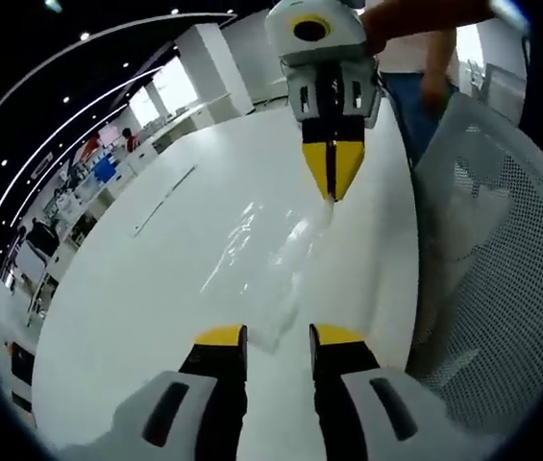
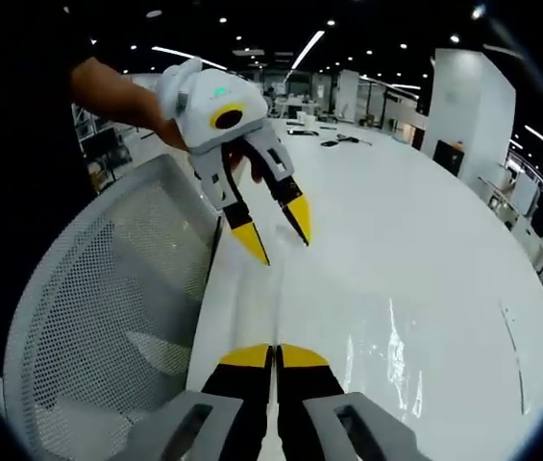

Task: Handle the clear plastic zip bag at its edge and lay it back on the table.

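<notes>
The clear plastic zip bag (image 1: pixel 276 259) lies stretched along the white table (image 1: pixel 156 288), showing mostly as glints. In the left gripper view, my right gripper (image 1: pixel 332 182) comes down from the top with its yellow tips shut on the bag's far edge. My left gripper (image 1: pixel 279 336) stands open at the bottom, and the bag's near corner lies between its tips without being pinched. In the right gripper view, my right gripper (image 2: pixel 273 357) is shut at the table's edge. Beyond it my left gripper (image 2: pixel 278 230) hangs open above the table, held by a hand. Bag glints (image 2: pixel 391 351) show to the right.
A white mesh chair back (image 1: pixel 502 269) stands right against the table's edge, seen also as the mesh chair (image 2: pixel 108 307) in the right gripper view. A person (image 1: pixel 415 58) stands behind it. Small dark items (image 2: pixel 338 141) lie far off on the table (image 2: pixel 415 240).
</notes>
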{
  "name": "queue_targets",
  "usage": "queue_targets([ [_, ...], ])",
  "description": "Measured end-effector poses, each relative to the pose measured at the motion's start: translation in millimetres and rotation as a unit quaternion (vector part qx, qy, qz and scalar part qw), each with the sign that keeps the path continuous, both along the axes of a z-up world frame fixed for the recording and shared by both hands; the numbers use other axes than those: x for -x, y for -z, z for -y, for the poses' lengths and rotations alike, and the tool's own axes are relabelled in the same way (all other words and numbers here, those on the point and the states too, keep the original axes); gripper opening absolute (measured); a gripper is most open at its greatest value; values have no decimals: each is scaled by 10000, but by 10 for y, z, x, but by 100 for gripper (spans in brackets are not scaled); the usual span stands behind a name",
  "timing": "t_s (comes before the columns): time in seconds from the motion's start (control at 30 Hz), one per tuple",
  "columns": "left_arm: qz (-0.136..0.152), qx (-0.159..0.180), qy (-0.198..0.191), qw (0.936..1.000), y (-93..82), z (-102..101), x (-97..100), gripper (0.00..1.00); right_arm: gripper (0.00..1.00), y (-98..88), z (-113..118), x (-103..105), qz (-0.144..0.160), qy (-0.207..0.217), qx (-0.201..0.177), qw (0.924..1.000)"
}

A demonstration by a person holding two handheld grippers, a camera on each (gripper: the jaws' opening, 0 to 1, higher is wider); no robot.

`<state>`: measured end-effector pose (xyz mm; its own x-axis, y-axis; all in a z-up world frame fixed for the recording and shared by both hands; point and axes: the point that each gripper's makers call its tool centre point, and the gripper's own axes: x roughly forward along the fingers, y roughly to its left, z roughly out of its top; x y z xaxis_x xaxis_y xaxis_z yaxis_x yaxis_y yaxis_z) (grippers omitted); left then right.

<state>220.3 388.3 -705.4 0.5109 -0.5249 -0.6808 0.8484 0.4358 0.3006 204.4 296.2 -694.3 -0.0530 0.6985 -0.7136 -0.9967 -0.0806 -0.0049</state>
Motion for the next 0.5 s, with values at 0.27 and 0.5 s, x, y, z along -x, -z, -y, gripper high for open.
queue_targets([
  [0.27, -39, 71, 139, 9999, -5, 39, 3, 5, 0, -12, 61, -10, -119, 98, 24, 9999],
  [0.5, -45, 27, 284, 9996, -16, 92, 5, 0, 0, -12, 81, -29, -173, 222, 57, 9996],
])
